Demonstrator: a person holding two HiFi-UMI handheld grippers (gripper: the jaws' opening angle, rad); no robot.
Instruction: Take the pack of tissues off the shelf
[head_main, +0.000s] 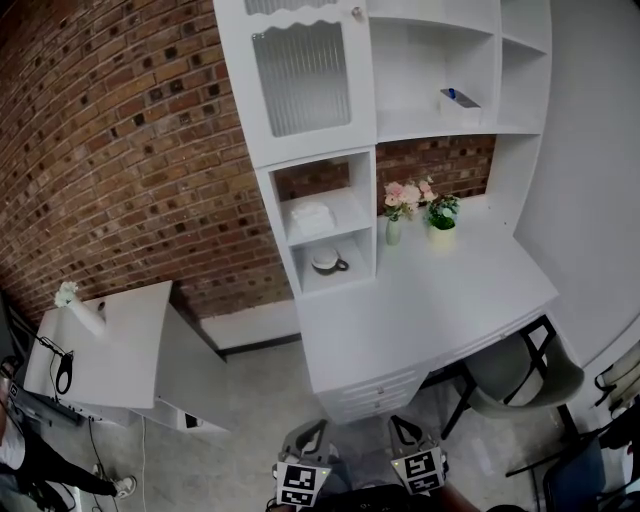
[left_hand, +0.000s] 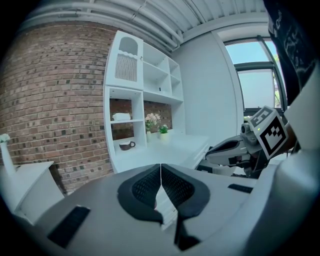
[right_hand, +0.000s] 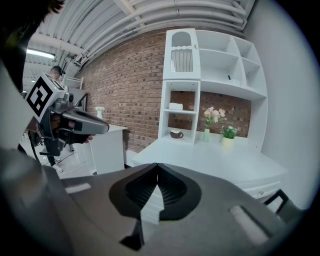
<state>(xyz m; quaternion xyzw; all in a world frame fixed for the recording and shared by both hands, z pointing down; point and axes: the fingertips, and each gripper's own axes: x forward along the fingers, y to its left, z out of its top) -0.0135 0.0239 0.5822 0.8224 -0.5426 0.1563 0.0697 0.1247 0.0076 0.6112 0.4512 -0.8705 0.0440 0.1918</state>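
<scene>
The pack of tissues is a white bundle lying in the upper open cubby of the white shelf unit, above a cup in the cubby below. It shows small and far off in the left gripper view and the right gripper view. Both grippers hang low at the bottom edge of the head view, well short of the desk: left gripper, right gripper. The left gripper is shut with nothing in it. The right gripper is shut and empty too.
A white desk joins the shelf, with a vase of pink flowers and a potted plant at its back. A grey chair stands at the right. A white side table stands at the left. A person is at the lower left.
</scene>
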